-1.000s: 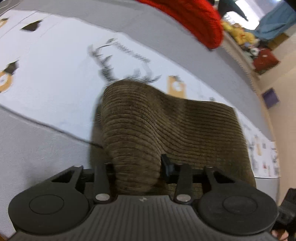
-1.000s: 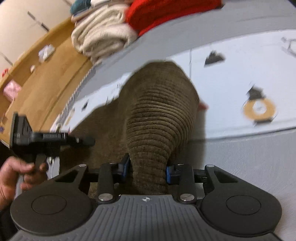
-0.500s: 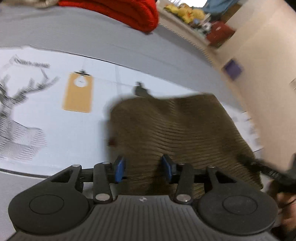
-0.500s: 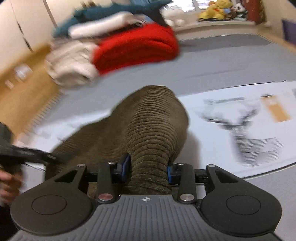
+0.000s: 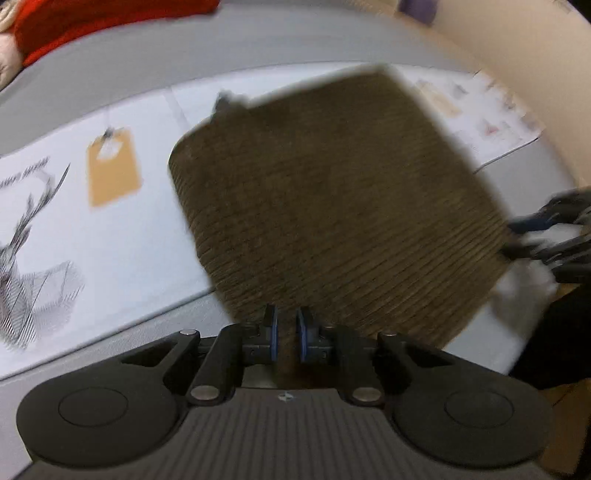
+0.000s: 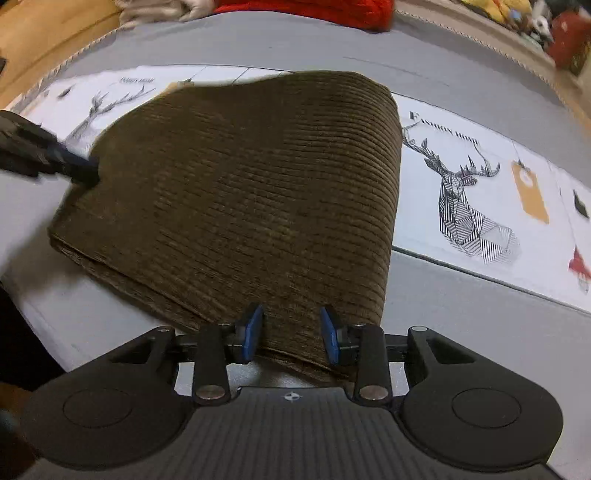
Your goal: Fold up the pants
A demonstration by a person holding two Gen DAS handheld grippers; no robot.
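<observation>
Pants (image 6: 240, 192): brown corduroy, folded into a thick rectangular stack, several layers showing at the near edge. Lies flat on white printed sheet over grey surface; far fold rounded.

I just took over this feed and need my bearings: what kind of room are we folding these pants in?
Probably a bedroom or other room in a home. The brown corduroy pants lie on a grey padded surface like a bed, folded red and cream knitwear is stacked behind, and soft toys sit on a ledge.
</observation>
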